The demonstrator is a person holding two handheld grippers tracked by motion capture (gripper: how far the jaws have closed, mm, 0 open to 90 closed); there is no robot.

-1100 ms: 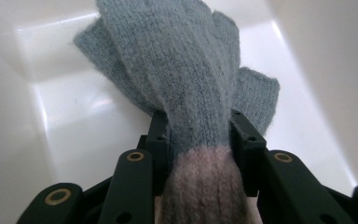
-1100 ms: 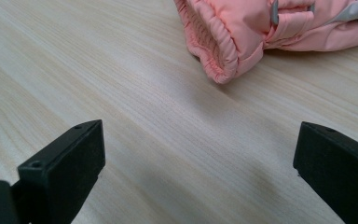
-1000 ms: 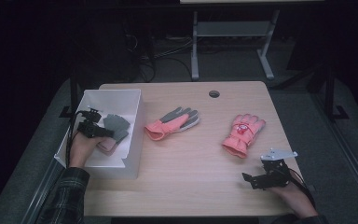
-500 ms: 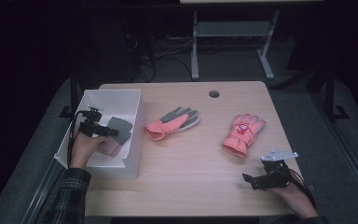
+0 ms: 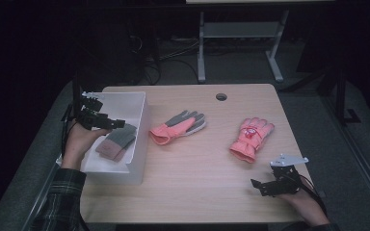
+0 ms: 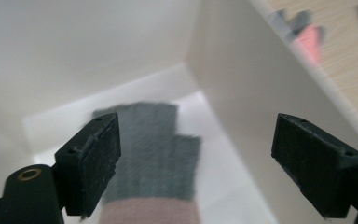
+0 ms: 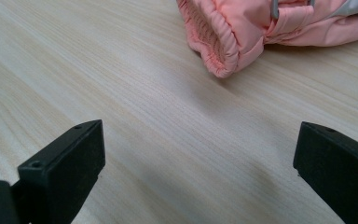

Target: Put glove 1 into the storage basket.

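left claw (image 5: 118, 124) hangs over the white bin (image 5: 139, 109) at the left end of the bench (image 5: 202, 187), jaws wide apart with nothing between them — they have just been opening. in the left gripper view the claw (image 6: 193, 154) looks down into the bin (image 6: 242, 84); the grey glove (image 6: 161, 140) with a pink cuff lies flat on the bin floor below the jaws, not touched by either pad, close against the bin's right wall. in the high view the same grey glove (image 5: 118, 142) sits in the near half of the bin, fingers pointing away from the person, cuff toward the near wall.

right claw (image 5: 265, 185) rests low near the right front corner of the bench, jaws apart and holding nothing. right gripper view: the claw (image 7: 198, 158) faces bare wood, with the gathered cuff of the pink ski glove (image 7: 242, 32) ahead of it, apart from both jaws.

on the open bench — a pink and grey glove (image 5: 178, 126) lies just beside the bin's right wall, not touching it as far as can be told; the pink ski glove (image 5: 250, 138) lies right of centre, fingers toward the far edge, well apart from the first. a round cable hole (image 5: 221, 96) sits near the far edge of the bench.
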